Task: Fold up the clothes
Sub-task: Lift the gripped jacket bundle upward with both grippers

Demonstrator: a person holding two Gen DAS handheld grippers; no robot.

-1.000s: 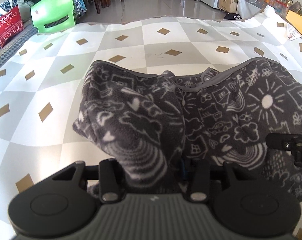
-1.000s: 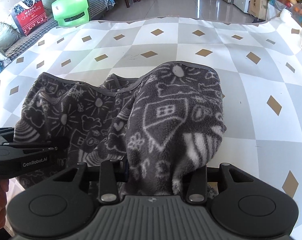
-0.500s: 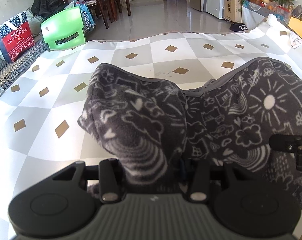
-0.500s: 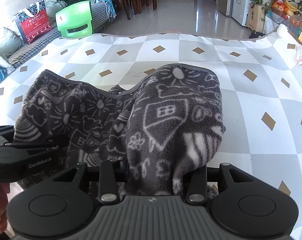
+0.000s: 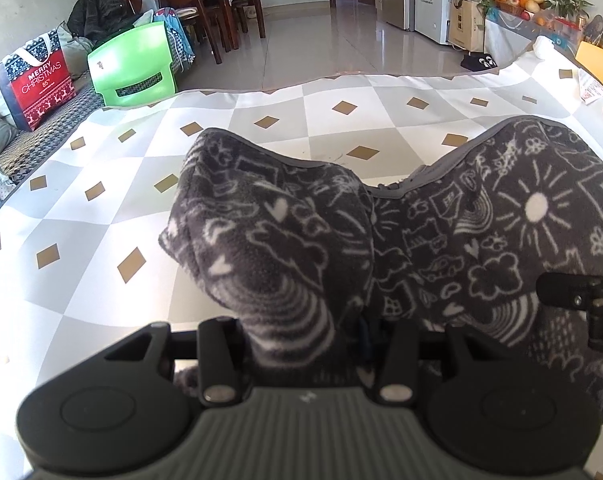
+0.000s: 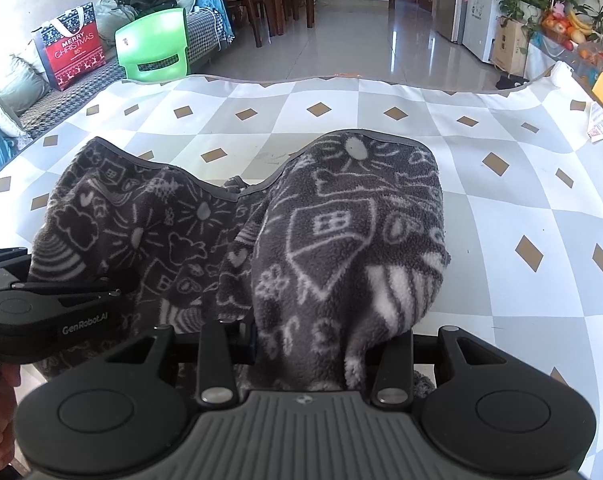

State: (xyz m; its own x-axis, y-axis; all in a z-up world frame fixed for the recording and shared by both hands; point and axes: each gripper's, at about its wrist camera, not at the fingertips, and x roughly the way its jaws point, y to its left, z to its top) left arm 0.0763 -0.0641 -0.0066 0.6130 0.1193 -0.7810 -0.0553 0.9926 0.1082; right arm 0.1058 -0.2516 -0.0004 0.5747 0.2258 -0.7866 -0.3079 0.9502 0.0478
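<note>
A dark grey fleece garment (image 5: 441, 232) with white doodle prints hangs between both grippers above the checked tablecloth (image 5: 261, 116). My left gripper (image 5: 307, 344) is shut on its left end, and the fabric bunches over the jaws and hides the fingertips. My right gripper (image 6: 307, 344) is shut on the right end of the same garment (image 6: 341, 232). The garment's grey-trimmed edge sags in the middle. The right gripper shows at the right edge of the left wrist view (image 5: 581, 296), and the left gripper at the left edge of the right wrist view (image 6: 49, 312).
A green plastic chair (image 5: 131, 68) and a red Christmas bag (image 5: 35, 80) stand beyond the table's far left. Papers and a yellow envelope (image 5: 597, 68) lie at the far right corner. Dining chairs, a fridge and plants stand farther back.
Both grippers have risen and tilted up with the garment, so more of the room behind the table shows. The grip on the fabric is unchanged.
</note>
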